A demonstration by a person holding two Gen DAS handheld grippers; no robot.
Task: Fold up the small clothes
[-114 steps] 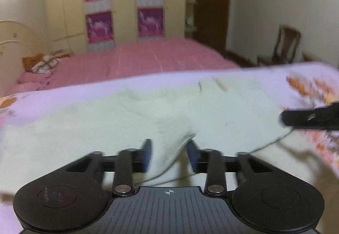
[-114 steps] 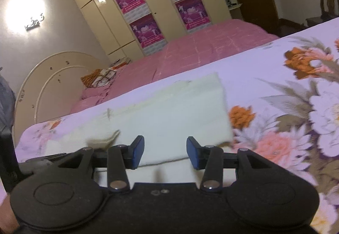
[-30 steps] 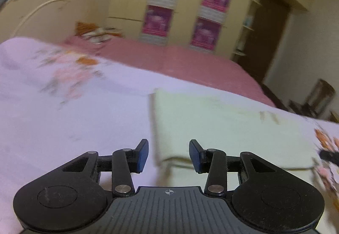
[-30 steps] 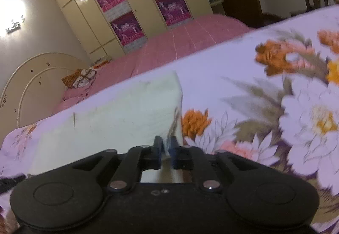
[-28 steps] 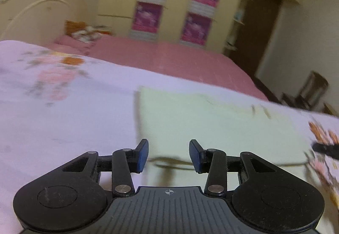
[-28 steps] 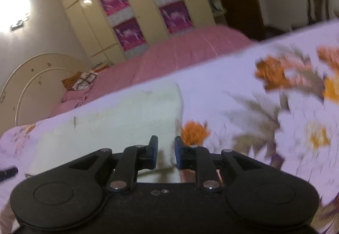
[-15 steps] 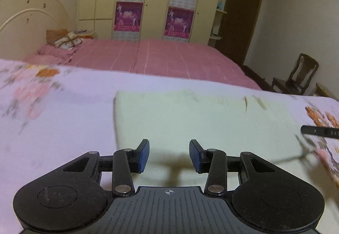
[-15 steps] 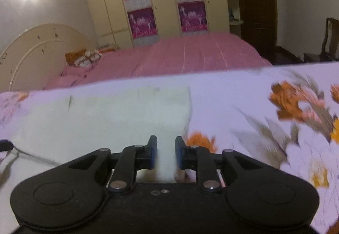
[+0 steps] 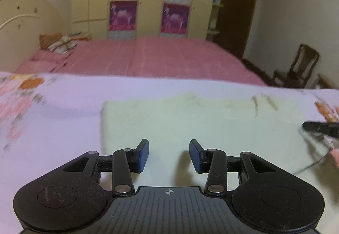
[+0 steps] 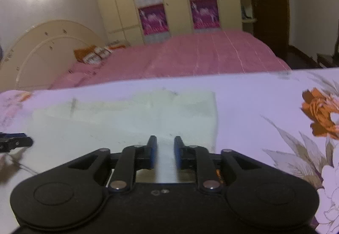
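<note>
- Lilac cotton bedsheet with orange and pink flower prints [image 9: 63, 138] fills the lower half of both views; I use it as my folding surface because it is broad and flat.
- Pink quilted bed [image 9: 148, 60] lies behind it across the middle of the frame, with cream wardrobe doors carrying magenta posters [image 10: 152, 15] above; neither plays a part in the fold.
- Pale cream knitted garment [image 9: 201, 123] lies flat on the sheet as a neat rectangle, centre frame in the left view and centre-left in the right view. Its straight edges suggest to me that one fold is already laid down.
- My left gripper [image 9: 168, 154] hovers at the lower centre over the garment's near left corner, its blue pads spread apart with nothing between them. I judge it is placed there to take that edge for the next fold.
- My right gripper [image 10: 165, 153] sits over the near right corner, lower centre of its view. Its pads stand only narrowly apart, and the cloth seen in the gap looks to lie beneath them, not pinched, which reads to me as letting go after laying the edge down.
- Each gripper's dark tip shows at the far edge of the other's view, at opposite ends of the garment.
</note>
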